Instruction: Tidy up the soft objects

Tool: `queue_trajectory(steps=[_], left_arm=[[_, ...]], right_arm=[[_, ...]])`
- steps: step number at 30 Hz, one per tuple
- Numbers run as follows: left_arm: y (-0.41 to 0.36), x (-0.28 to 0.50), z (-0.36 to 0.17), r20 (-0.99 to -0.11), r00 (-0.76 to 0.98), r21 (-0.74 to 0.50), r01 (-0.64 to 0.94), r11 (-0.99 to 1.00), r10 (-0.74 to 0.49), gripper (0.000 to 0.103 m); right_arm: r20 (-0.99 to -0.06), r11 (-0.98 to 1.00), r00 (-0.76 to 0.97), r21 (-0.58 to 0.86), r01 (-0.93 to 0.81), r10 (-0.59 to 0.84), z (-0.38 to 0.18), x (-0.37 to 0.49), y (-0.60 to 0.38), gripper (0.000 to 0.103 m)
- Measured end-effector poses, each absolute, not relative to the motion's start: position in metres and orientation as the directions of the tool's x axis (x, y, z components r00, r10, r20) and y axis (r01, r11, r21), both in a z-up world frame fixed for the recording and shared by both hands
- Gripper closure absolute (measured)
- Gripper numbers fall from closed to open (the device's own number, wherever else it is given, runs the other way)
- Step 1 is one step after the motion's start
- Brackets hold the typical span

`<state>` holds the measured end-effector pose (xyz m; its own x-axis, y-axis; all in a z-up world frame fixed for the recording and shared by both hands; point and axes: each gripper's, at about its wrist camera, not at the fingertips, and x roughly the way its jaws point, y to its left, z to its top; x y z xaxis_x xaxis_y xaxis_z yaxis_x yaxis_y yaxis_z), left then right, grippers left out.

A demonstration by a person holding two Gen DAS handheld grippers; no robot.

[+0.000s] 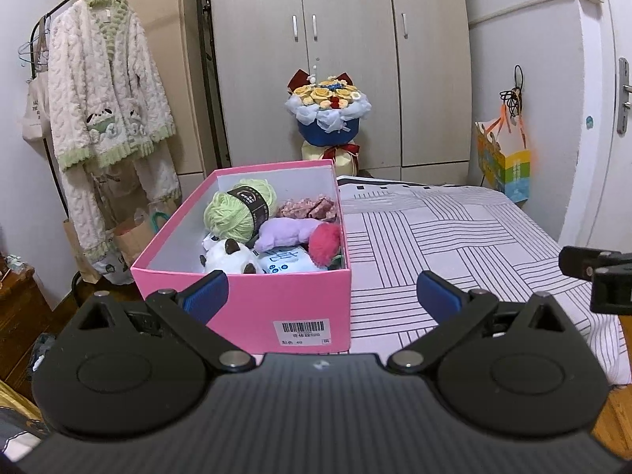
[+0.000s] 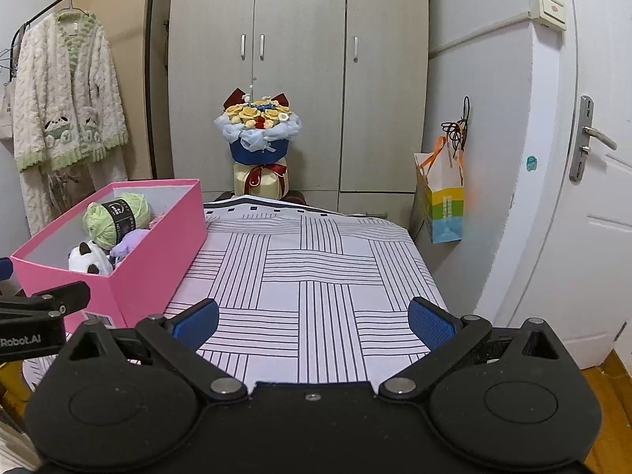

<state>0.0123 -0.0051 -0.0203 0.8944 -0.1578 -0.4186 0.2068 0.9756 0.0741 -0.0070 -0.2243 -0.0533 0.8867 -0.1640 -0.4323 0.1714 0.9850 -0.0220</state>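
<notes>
Both tongs, left [image 1: 322, 296] and right [image 2: 314, 322], spread, empty, near filled pink box [image 1: 252, 308].

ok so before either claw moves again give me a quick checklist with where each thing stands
1. Left claw open and holding nothing: ok.
2. Right claw open and holding nothing: ok.
3. Pink box upright on the bed, no lid on it: ok.
4. Soft things inside the box: green yarn ball, panda plush, purple plush, red pompom all in: ok.
5. Anything soft left out on the striped bed cover: none in the part both views show, but the near edge is hidden behind the claws: cannot tell.
6. Room left in the box: the left side looks free: ok.
</notes>
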Motion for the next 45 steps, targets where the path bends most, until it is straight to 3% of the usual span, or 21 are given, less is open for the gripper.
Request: queue_trajectory(steps=[45], left_arm=[[0.002,-0.002,-0.025,-0.352,0.92,0.04,0.201,0.979,-0.175,0.0]], right_arm=[[-0.371,0.976,0.904,-0.042,0.212,-0.213,-0.057,-0.02,-0.226,0.0]])
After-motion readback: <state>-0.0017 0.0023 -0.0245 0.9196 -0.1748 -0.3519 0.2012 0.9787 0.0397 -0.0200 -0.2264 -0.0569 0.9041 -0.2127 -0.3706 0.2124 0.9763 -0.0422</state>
